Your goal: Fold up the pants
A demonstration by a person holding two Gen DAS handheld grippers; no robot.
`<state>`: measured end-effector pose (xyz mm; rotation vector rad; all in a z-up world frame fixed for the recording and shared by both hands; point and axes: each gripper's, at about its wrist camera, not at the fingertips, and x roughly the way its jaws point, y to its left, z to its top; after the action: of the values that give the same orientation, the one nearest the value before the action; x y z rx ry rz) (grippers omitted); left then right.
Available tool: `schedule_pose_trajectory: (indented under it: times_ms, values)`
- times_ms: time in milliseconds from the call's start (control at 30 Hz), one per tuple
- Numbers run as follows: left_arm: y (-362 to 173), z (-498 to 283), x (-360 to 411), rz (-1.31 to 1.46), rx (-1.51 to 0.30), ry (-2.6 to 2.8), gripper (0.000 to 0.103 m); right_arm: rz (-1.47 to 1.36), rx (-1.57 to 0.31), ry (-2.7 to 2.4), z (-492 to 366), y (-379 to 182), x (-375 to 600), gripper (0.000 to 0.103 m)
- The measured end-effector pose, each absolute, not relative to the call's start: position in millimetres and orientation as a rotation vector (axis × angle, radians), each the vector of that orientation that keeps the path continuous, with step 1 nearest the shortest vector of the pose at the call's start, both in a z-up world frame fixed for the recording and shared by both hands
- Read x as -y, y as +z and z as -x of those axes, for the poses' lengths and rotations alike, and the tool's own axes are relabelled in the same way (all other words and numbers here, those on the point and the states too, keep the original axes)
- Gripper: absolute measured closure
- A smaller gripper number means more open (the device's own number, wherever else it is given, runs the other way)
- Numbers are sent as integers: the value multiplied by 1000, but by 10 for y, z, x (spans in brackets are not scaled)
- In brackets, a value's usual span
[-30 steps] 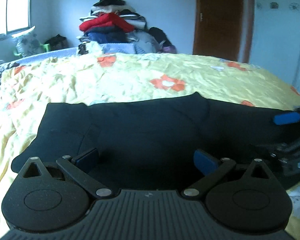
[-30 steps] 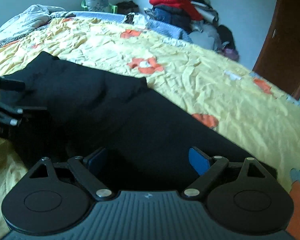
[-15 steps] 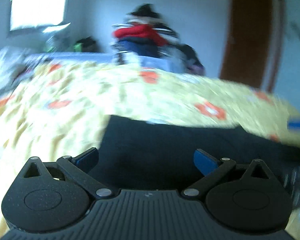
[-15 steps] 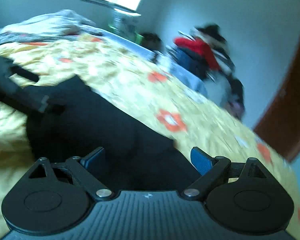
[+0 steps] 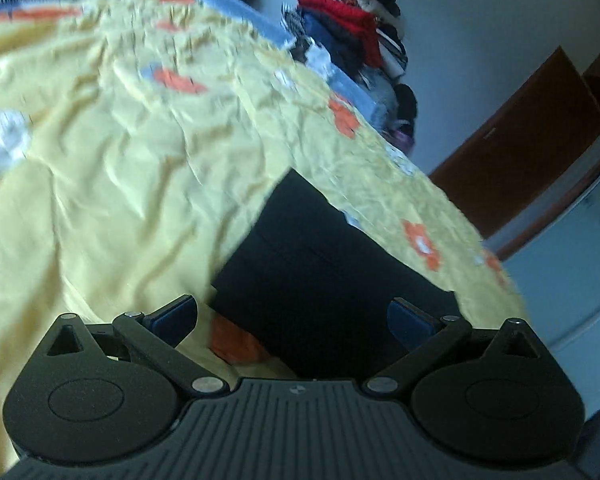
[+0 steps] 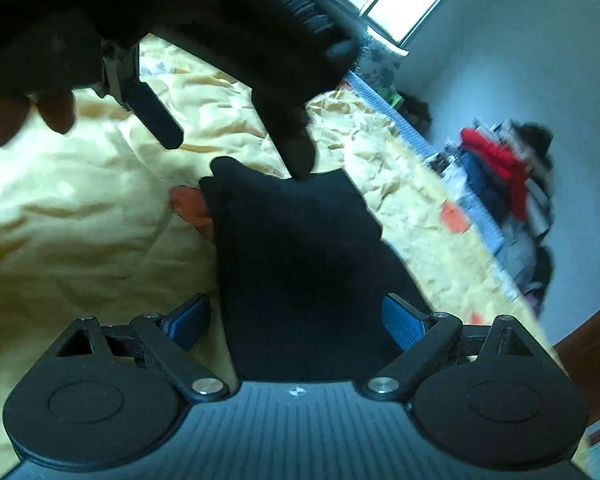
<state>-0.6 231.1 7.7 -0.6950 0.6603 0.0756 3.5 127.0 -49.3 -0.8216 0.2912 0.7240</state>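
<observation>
The black pants [image 5: 320, 276] lie flat as a folded strip on the yellow flowered bedspread [image 5: 112, 184]. My left gripper [image 5: 292, 316] is open and empty, above the near end of the pants. In the right wrist view the pants [image 6: 304, 260] run away from my right gripper [image 6: 296, 316], which is open and empty over their near end. The left gripper [image 6: 236, 144] hangs overhead there, its fingers spread above the far end of the pants, one fingertip [image 6: 300, 160] close to the cloth.
A heap of clothes [image 5: 356, 28] with a red item is stacked against the far wall. A brown door [image 5: 520, 148] stands to the right. A window [image 6: 384, 0] is at the back. The bedspread [image 6: 80, 208] spreads left of the pants.
Both grippers have swung round and tilted. They now look along the pants from opposite ends. The left gripper has come in above the right one's view. Both stayed open.
</observation>
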Motion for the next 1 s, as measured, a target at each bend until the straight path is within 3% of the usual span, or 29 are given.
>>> schedule_pose_trajectory:
  times_ms: [200, 433, 667, 800, 900, 967, 1000]
  values:
    - [-178, -168, -2347, 913, -729, -56, 1, 866, -199, 603, -133, -542, -1393, 1]
    - [-387, -379, -2361, 1090, -704, -119, 1, 710, -171, 594, -182, -356, -1171, 1]
    - [-421, -653, -2376, 1143, -621, -127, 1, 592, -236, 623, -305, -223, -993, 1]
    - [-376, -732, -2348, 1101, -623, -116, 3, 558, -392, 811, -310, -61, -796, 2]
    - [-356, -754, -2296, 1047, -624, -102, 13, 474, -389, 872, -385, 140, -560, 1]
    - [-370, -760, -2265, 1005, -643, -76, 40, 389, -402, 847, -573, 213, -414, 1]
    - [-387, -752, -2260, 989, -655, -63, 48, 362, -415, 801, -684, 201, -367, 2]
